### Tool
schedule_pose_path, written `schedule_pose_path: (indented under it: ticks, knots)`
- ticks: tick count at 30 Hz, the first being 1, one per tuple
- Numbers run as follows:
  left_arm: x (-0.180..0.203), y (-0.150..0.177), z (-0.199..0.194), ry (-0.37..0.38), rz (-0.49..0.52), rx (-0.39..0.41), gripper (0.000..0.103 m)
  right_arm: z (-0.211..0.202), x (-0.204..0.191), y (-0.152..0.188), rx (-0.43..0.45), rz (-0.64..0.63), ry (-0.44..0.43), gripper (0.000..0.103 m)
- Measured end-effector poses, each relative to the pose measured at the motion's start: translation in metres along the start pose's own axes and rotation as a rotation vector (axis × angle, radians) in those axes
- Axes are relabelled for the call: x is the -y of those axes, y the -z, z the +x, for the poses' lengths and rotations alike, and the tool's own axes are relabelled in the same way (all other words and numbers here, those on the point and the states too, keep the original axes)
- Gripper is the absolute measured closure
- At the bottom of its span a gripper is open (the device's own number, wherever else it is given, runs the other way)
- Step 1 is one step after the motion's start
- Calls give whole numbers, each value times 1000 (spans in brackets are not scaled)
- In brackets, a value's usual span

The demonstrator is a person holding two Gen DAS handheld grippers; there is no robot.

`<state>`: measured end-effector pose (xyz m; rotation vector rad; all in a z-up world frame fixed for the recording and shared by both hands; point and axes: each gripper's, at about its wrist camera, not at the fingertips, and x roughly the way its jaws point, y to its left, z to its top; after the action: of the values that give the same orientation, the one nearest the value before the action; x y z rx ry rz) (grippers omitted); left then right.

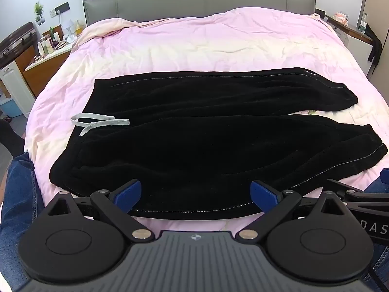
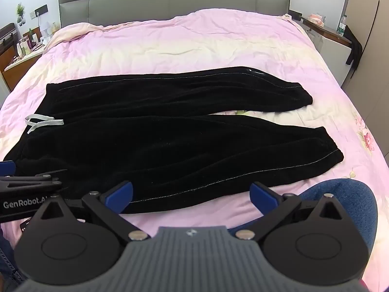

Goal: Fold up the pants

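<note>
— Two legs lying flat, unfolded; I'm seeing black pants (image 1: 194, 133) spread across the pink bed (image 1: 194, 43), left gripper (image 1: 195, 196) gaping, holding nothing.

— Right wrist?

— I'm hovering the right gripper (image 2: 192, 194) spread, empty. Every fold remaining.

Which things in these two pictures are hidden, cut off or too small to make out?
- Left wrist view: near edge of the black pants lies partly behind the left gripper.
- Left wrist view: the right gripper is cut off by the frame's right edge.
- Right wrist view: items on the bedside table are too small to identify.
- Both views: the underside of the pants, hidden against the pink bedcover.
</note>
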<state>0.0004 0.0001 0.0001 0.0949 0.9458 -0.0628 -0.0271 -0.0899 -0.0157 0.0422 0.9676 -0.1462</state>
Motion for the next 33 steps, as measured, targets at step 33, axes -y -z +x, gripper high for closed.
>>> schedule_pose_path:
  ticks: [33]
  knots:
    - [-3,0,-3,-8,-2,13,0,1,-2,1,6,-4,1,5]
